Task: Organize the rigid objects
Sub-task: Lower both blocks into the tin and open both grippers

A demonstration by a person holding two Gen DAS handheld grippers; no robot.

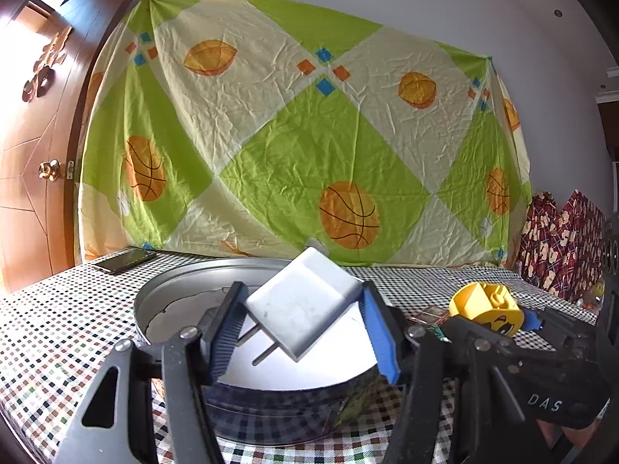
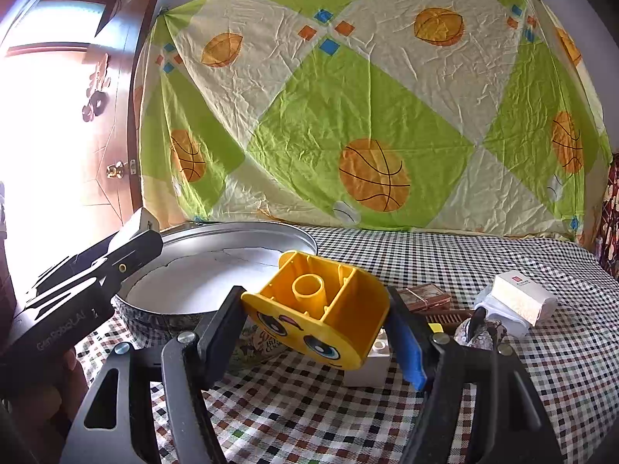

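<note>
My left gripper (image 1: 305, 332) clamps a white charger (image 1: 305, 305) of smooth, faintly glossy plastic with two bare metal prongs. At its twelve o'clock sits the round tin (image 1: 185, 282), dull brushed metal with a matt white paper lining. My right gripper (image 2: 317, 328) pinches a yellow toy block (image 2: 325, 309), shiny moulded plastic. My fingers (image 2: 406, 352) are matt black plastic with ribbed, rubbery-looking pads. The checked tablecloth (image 2: 503, 367) looks woven and matt. At ten o'clock, the door (image 1: 35, 178) is glossy varnished wood; the hanging sheet (image 2: 348, 116) is crinkled cloth.
</note>
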